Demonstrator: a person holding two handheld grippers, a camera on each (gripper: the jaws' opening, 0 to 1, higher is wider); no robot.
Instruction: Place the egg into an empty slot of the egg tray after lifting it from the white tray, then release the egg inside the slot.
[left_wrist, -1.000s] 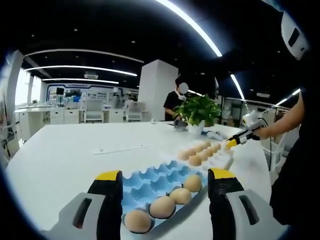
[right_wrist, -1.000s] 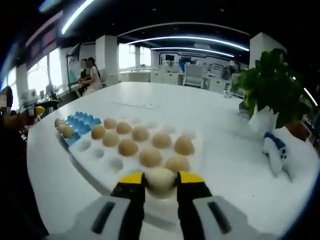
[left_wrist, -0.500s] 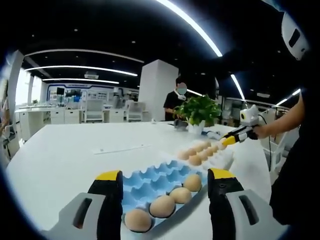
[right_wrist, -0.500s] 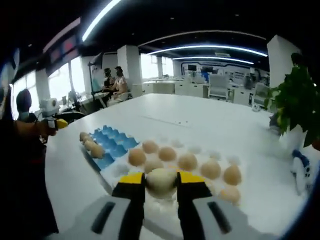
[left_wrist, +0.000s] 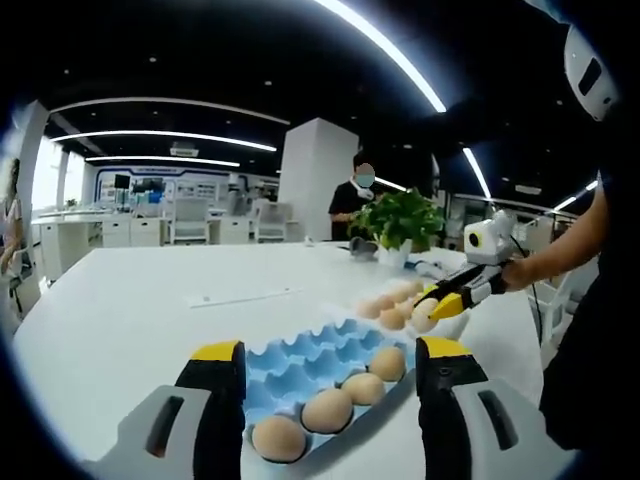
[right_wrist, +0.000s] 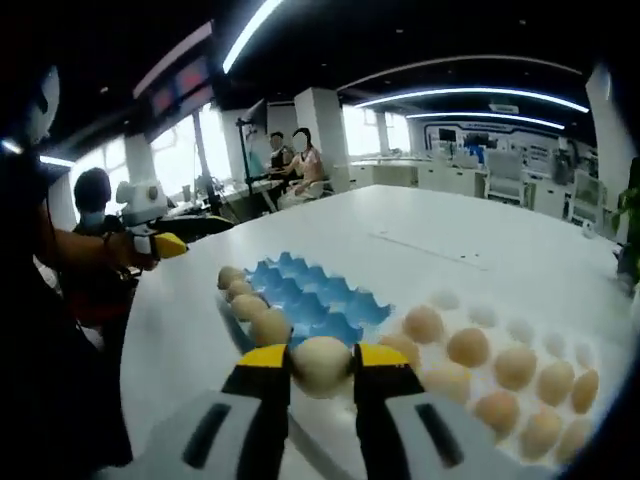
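1. One egg (right_wrist: 320, 366), pale, clamped between the right gripper (right_wrist: 321, 362) jaws, carried above the table between the white tray (right_wrist: 560, 345) and the blue egg tray (right_wrist: 315, 300).
2. Handling: judged light, brittle, smooth-shelled; hold across its widest girth with gentle pressure.
3. Left gripper (left_wrist: 331, 362): jaws wide apart, holding nothing, framing the egg tray's filled near row.
4. Empty blue slots lie behind.

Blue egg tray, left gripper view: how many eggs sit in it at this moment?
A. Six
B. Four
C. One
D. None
B. Four eggs lie in a row along the near edge of the blue egg tray, between the open left gripper jaws; its other slots are bare.
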